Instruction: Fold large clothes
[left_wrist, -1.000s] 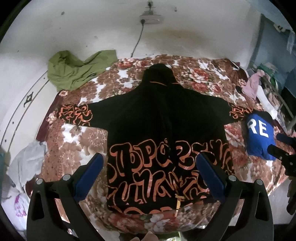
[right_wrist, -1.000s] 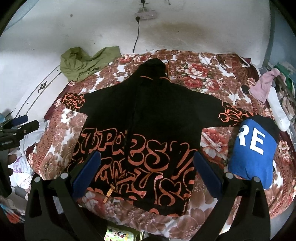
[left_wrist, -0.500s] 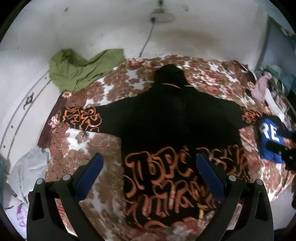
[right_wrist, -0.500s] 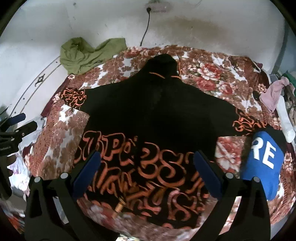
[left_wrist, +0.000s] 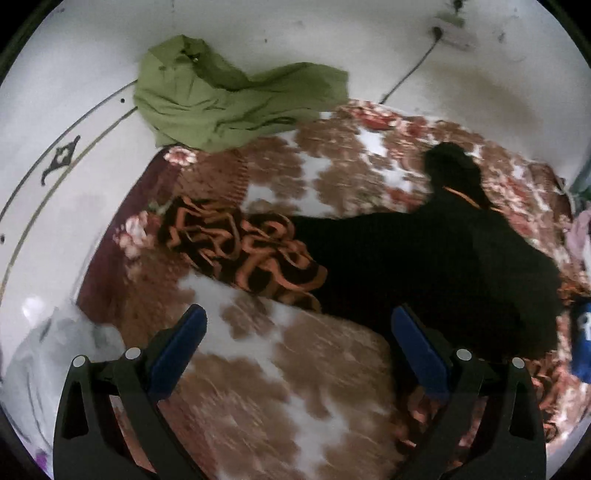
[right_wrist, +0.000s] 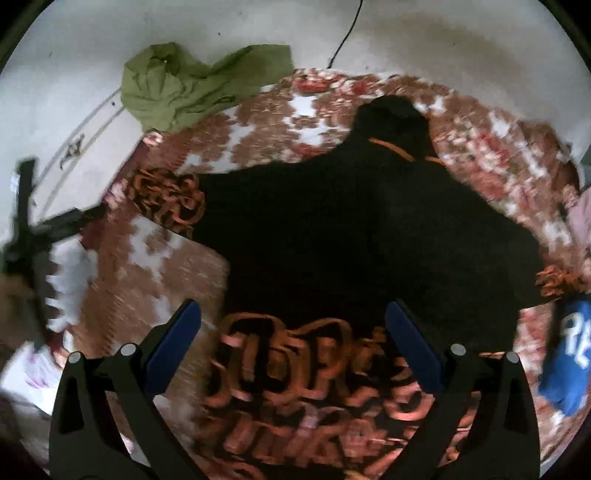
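I see the black hoodie (right_wrist: 354, 229) spread flat on the floral bedspread (left_wrist: 280, 376), hood pointing toward twelve o'clock and both sleeves stretched out sideways. From my right wrist camera its orange lettering fills the lower middle, between the fingers. My right gripper (right_wrist: 291, 343) hangs above the hem area with its jaws wide apart and nothing between the blue pads (right_wrist: 173, 343).

From my left wrist camera the orange-patterned sleeve cuff (left_wrist: 240, 251) sits at about ten o'clock of centre, lying on the bedspread, with the black body running off toward three o'clock. My left gripper (left_wrist: 299, 347) is also spread open and empty, over bare bedspread just beside the hoodie's side edge; whether it touches the cloth I cannot tell, as both views are smeared.

A crumpled green garment (left_wrist: 229, 99) lies at eleven o'clock against the wall, apart from the hoodie. A blue folded garment (right_wrist: 569, 362) with white letters sits at three o'clock.
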